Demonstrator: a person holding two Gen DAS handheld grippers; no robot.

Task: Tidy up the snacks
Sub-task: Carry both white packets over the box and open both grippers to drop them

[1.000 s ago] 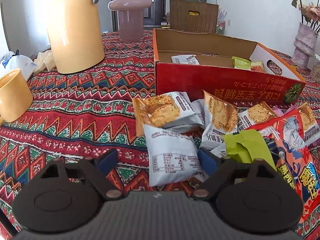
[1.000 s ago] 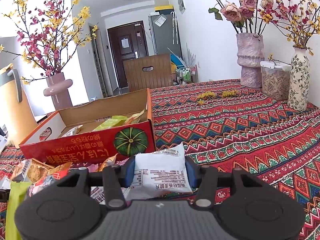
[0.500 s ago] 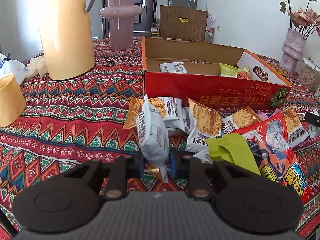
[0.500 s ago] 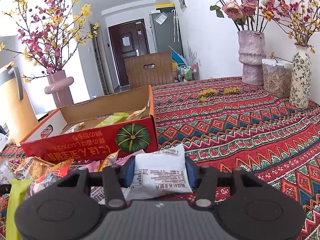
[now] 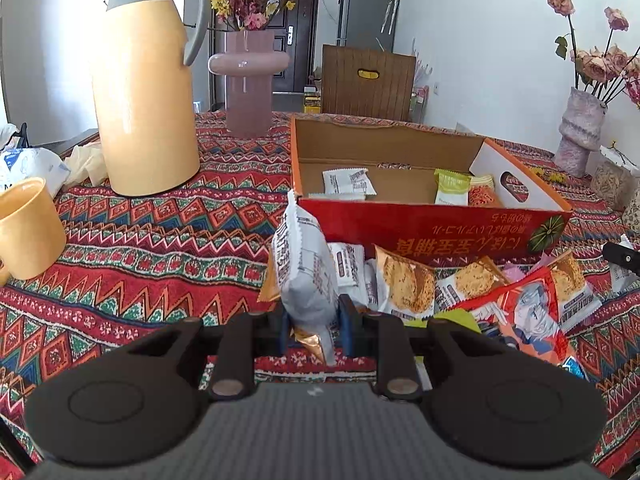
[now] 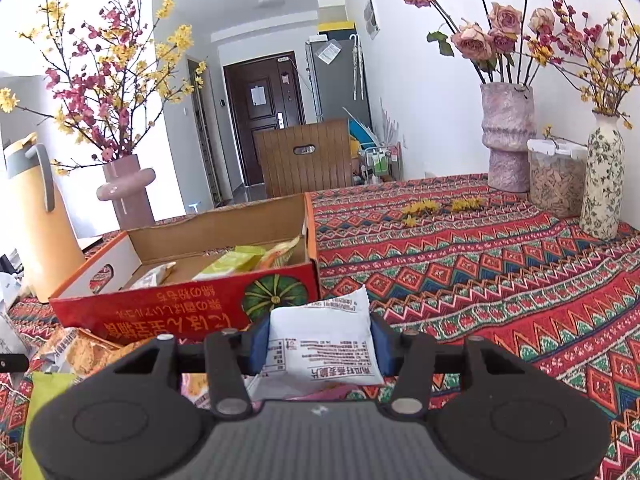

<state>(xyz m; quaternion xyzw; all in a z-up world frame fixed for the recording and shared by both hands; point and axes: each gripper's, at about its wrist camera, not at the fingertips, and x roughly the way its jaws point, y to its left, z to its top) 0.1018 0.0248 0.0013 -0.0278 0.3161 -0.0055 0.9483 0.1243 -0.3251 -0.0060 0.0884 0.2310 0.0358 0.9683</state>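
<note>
Left wrist view: my left gripper (image 5: pixel 313 330) is clamped on a white snack packet (image 5: pixel 304 272), held upright on edge above the desk (image 5: pixel 160 248), just before the red cardboard box (image 5: pixel 432 220). The box holds a white packet (image 5: pixel 348 182), a green one (image 5: pixel 452 188) and an orange one (image 5: pixel 482 192); its printed writing reads upside down.

Right wrist view: my right gripper (image 6: pixel 320 346) grips a flat white packet (image 6: pixel 324 340), label too small to read, near the box's pumpkin emblem (image 6: pixel 276 298).
</note>
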